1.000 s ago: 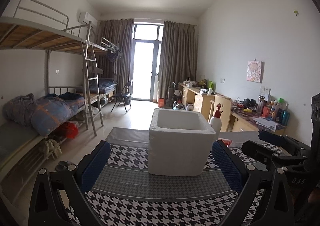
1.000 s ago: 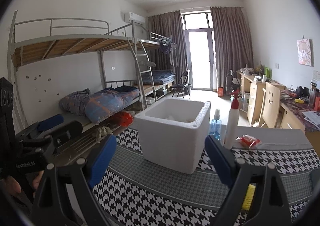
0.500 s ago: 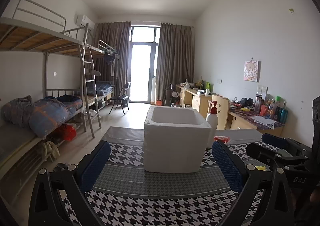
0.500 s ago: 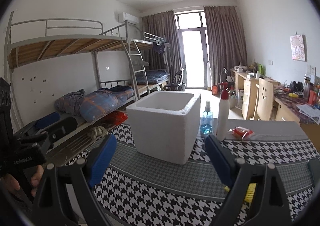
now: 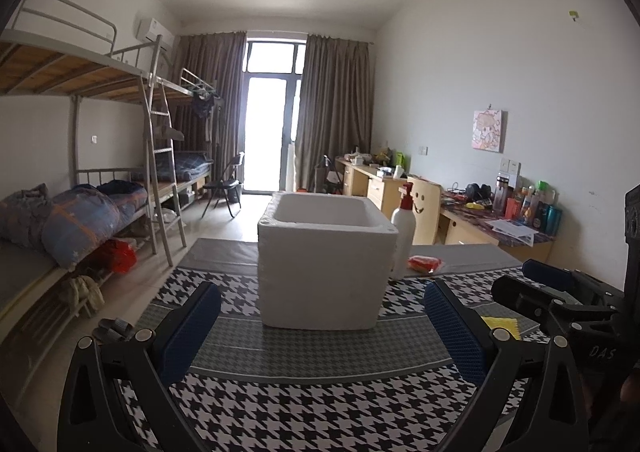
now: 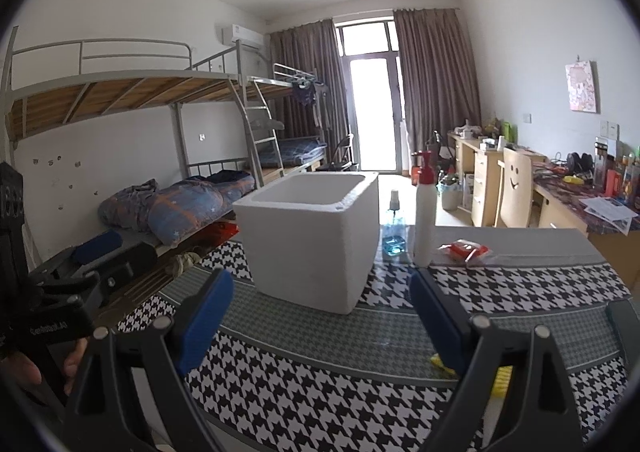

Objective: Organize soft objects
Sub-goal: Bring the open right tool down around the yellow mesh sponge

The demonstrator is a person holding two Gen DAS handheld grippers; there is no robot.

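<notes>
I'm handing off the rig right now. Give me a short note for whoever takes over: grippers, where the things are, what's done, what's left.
Left gripper: open, empty, above the near part of the table.
Right gripper: open, empty, beside the left one.
Foam box: upright mid-table, open top; its contents cannot be seen from here.
Yellow item: flat on the cloth, near the right gripper's right finger.
Red packet: on the far grey strip, right of the white bottle; the blue bottle stands between box and white bottle.
Done: nothing that shows.
Left: probably pick up the soft items and put them in the box.
</notes>
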